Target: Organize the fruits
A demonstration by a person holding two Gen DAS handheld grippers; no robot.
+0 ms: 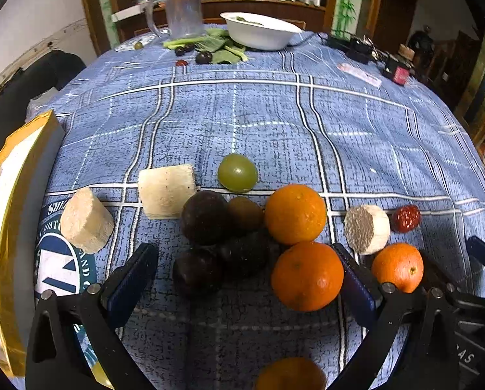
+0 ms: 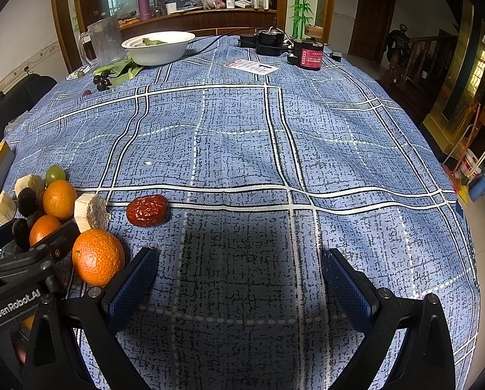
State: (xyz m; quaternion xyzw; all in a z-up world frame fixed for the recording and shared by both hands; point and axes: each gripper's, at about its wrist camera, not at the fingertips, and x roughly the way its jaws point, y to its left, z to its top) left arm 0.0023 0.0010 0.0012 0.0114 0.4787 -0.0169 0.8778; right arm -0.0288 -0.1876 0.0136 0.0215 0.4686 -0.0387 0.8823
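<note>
Left gripper gapes wide around the plums and a mandarin; right gripper spread wide, empty. Red date sits apart—approach it squarely, squeeze gently.

Fruit pile blocks left; tablecloth ahead open.

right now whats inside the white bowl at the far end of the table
Inside the white bowl a bit of green leaf shows above the rim. The bowl's near wall hides the bottom, so anything lower down cannot be seen.
</note>
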